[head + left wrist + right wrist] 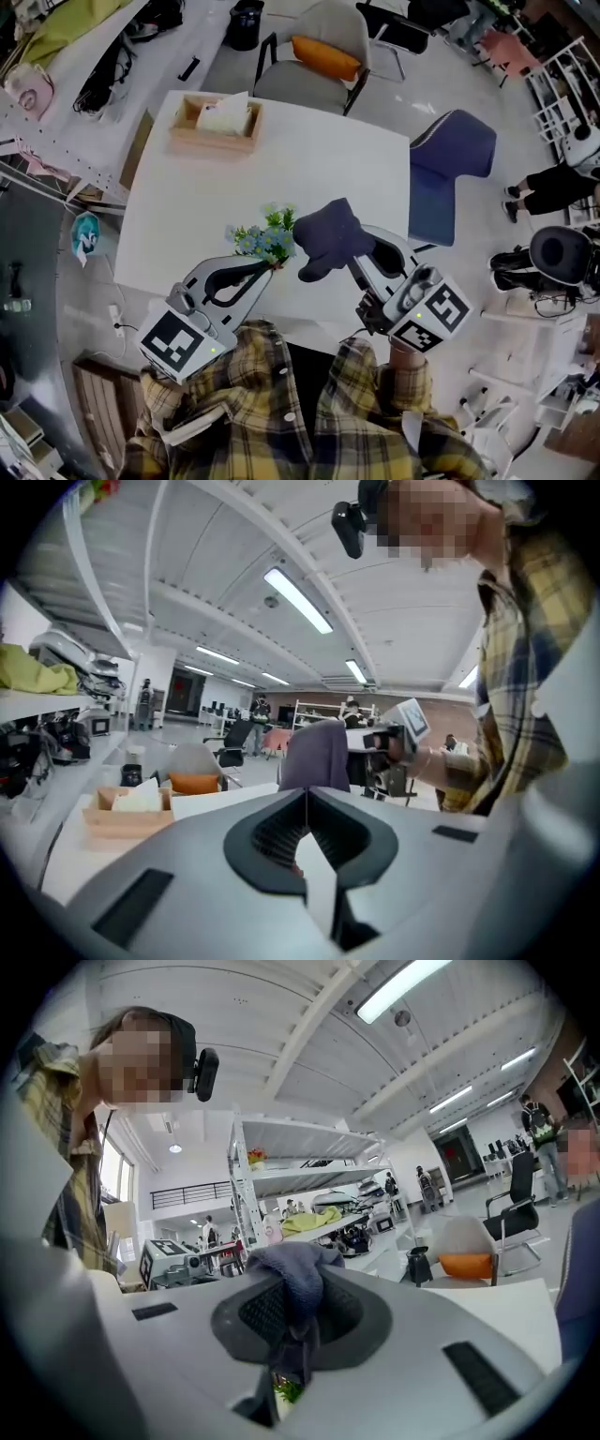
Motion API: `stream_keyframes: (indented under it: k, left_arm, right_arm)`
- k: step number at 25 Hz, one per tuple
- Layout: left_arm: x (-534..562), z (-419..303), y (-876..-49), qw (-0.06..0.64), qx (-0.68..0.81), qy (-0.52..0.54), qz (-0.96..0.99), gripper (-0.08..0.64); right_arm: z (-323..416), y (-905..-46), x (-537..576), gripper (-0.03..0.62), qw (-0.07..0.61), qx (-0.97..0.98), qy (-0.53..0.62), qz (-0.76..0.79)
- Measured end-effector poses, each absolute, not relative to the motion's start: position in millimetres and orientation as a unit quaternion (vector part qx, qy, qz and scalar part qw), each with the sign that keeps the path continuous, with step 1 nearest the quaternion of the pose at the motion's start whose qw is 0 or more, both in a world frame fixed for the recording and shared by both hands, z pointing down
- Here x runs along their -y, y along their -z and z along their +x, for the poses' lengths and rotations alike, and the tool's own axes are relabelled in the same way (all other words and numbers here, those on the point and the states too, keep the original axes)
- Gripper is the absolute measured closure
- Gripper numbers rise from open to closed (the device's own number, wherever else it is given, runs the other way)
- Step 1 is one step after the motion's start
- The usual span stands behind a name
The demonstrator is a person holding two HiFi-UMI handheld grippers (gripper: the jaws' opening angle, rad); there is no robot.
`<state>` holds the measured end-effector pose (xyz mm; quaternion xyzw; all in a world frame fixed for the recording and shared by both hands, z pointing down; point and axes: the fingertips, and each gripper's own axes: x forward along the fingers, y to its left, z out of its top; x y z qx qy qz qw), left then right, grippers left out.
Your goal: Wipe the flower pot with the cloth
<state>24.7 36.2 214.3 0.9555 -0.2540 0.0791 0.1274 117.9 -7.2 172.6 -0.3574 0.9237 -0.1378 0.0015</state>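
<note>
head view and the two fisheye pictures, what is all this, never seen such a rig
No robot here: a person in a checked shirt holds a two-finger claw in each hand. The head view looks down from a camera on the person's head; the other two come from cameras riding on each claw. On the white table sits a wooden tissue box. The left claw is closed at the base of some small flowers, apparently holding them; the pot is hidden. The right claw grips a dark blue cloth.
</note>
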Motion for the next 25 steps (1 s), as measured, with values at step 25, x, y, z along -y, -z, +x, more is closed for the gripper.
stream_keyframes:
  k: [25]
  left_arm:
    - [-23.8, 14.8, -181.1, 0.108, 0.331, -0.044, 0.936, 0.551]
  right_arm:
    - [91.6, -151.5, -6.9, 0.571, 0.015, -0.933, 0.123, -0.339]
